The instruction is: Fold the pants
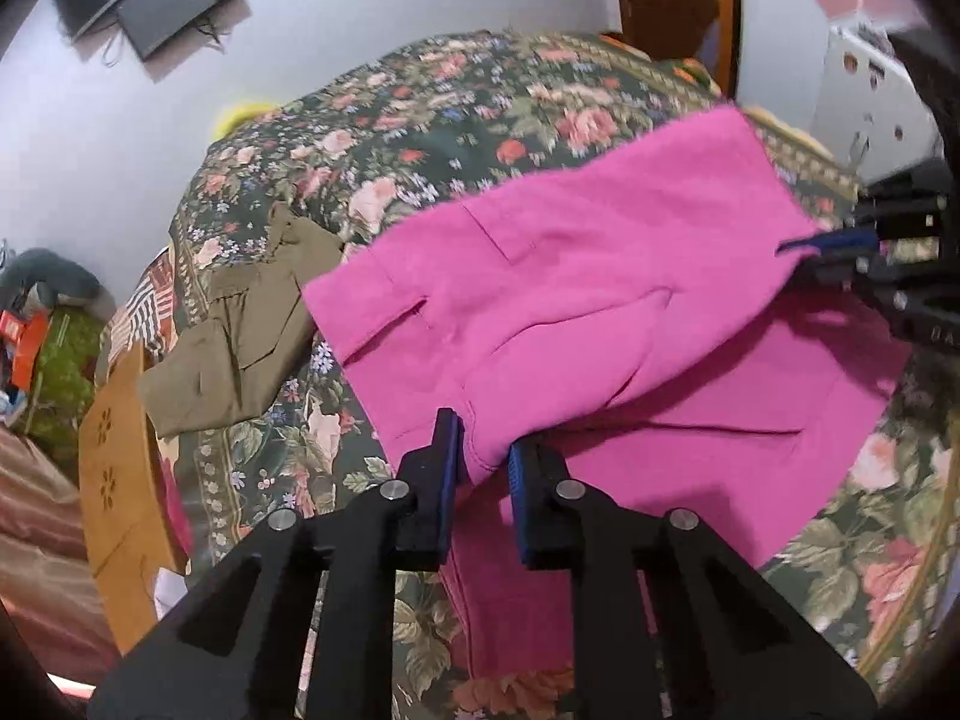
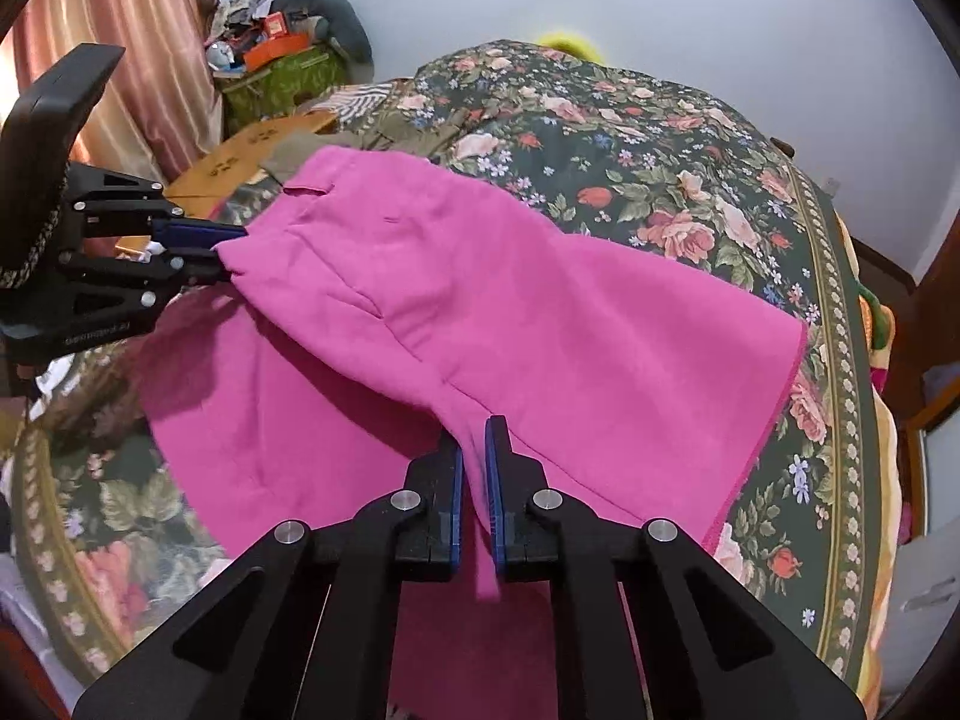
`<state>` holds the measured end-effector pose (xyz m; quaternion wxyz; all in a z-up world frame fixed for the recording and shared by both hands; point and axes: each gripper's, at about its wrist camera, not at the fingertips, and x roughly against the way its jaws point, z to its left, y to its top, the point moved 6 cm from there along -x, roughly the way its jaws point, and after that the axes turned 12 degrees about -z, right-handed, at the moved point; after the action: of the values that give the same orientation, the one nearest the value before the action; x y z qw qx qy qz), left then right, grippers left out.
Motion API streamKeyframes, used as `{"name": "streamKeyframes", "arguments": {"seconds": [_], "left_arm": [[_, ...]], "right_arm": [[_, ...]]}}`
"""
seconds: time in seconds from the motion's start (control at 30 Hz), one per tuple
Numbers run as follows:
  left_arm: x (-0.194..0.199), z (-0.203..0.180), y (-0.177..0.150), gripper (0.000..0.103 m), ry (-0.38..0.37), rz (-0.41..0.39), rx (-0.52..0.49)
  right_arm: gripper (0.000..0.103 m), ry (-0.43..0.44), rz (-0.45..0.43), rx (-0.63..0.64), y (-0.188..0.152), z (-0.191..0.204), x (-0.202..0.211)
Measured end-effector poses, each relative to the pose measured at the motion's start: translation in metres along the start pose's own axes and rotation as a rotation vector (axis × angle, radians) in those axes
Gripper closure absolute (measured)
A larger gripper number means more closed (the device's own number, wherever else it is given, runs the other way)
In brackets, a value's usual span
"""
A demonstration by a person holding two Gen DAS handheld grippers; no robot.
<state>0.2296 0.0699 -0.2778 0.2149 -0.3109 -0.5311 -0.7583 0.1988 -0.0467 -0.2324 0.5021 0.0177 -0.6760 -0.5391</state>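
Pink pants are pinched in both jaws: the left gripper at 6 o'clock, the right gripper likewise, holding one layer raised over the rest on the floral bed; olive garment at 9 o'clock.

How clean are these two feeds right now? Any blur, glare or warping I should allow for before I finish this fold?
Left wrist: heavy fisheye bending at the rim, dark vignette corners; the pants look soft with motion blur, the left gripper sharp. Right wrist: same warping, the bedspread curves; the right gripper casts a shadow on the pants. No strong glare in either.
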Motion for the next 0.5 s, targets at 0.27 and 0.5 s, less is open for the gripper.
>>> {"name": "streamKeyframes", "arguments": {"seconds": [0.27, 0.5], "left_arm": [[0.036, -0.006, 0.004, 0.089, -0.002, -0.055, 0.003], [0.041, -0.018, -0.018, 0.089, -0.025, -0.022, 0.028]], "right_arm": [[0.097, 0.013, -0.038, 0.005, 0.003, 0.01, 0.028], [0.097, 0.025, -0.018, 0.002, -0.015, 0.024, 0.039]]}}
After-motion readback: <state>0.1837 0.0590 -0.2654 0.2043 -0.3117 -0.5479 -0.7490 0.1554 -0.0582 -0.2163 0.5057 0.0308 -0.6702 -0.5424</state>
